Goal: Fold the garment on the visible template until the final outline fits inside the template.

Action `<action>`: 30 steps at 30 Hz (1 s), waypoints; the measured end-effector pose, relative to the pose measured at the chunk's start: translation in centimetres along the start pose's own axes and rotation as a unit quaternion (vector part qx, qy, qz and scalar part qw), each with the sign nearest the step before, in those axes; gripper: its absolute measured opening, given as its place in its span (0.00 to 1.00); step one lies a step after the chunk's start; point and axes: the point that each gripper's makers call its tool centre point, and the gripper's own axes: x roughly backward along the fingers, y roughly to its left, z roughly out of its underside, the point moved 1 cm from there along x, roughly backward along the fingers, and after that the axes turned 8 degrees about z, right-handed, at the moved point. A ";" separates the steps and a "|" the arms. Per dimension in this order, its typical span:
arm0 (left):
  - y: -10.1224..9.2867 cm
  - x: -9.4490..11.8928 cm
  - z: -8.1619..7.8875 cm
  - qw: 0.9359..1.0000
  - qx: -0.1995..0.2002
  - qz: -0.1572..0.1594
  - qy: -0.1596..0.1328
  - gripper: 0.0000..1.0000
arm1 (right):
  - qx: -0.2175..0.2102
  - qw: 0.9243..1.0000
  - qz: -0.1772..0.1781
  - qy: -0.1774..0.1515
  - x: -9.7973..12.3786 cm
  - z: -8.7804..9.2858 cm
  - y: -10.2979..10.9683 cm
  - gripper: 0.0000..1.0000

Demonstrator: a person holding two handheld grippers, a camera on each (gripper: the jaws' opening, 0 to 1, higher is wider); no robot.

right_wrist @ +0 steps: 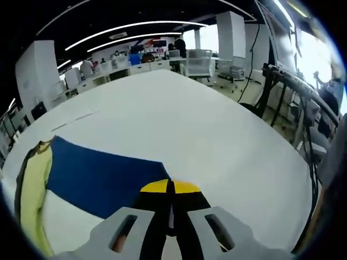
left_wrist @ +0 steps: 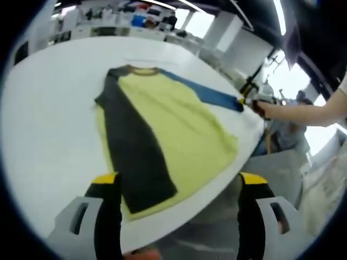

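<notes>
Now the right hand-held gripper (right_wrist: pixel 171 187) pinches the blue sleeve (right_wrist: pixel 103 176) while the left hand-held gripper (left_wrist: pixel 179 181) waits open.

Ahead of the left jaws, which stand wide apart and hold nothing, the white bench (left_wrist: pixel 49 124) carries the garment (left_wrist: pixel 162 124) flat, its dark sleeve (left_wrist: pixel 133 146) already laid over the yellow body. The hem reaches the bench edge just before those jaws, so little room remains on that side. The right jaws are together, clamped on the blue sleeve's cuff, seemingly to carry it inward over the body. Beyond them the bench lies open and wide. I cannot make out a template outline.
</notes>
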 end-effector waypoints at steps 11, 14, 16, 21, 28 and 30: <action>0.0 0.1 0.0 1.000 0.000 0.001 -0.001 0.85 | 0.007 0.999 0.030 -0.015 -1.3 -0.1 -2.2 0.10; -0.1 0.1 0.0 1.000 -0.001 0.002 -0.001 0.85 | 0.012 0.999 0.035 -0.018 -1.2 0.0 -2.7 0.10; -0.1 0.1 -0.1 1.000 -0.001 0.003 -0.002 0.85 | 0.007 0.999 0.038 -0.021 -1.1 0.0 -3.2 0.10; -0.3 0.0 -0.1 1.000 -0.004 0.005 -0.003 0.85 | 0.006 0.999 0.043 -0.027 0.1 0.3 -2.7 0.11; -0.5 0.0 -0.3 1.000 -0.006 0.008 -0.007 0.85 | 0.012 0.999 0.038 -0.035 0.5 -0.1 -2.7 0.11; -0.6 0.1 -0.3 1.000 -0.006 0.009 -0.007 0.85 | 0.014 0.999 0.035 -0.038 1.0 -0.1 -2.5 0.12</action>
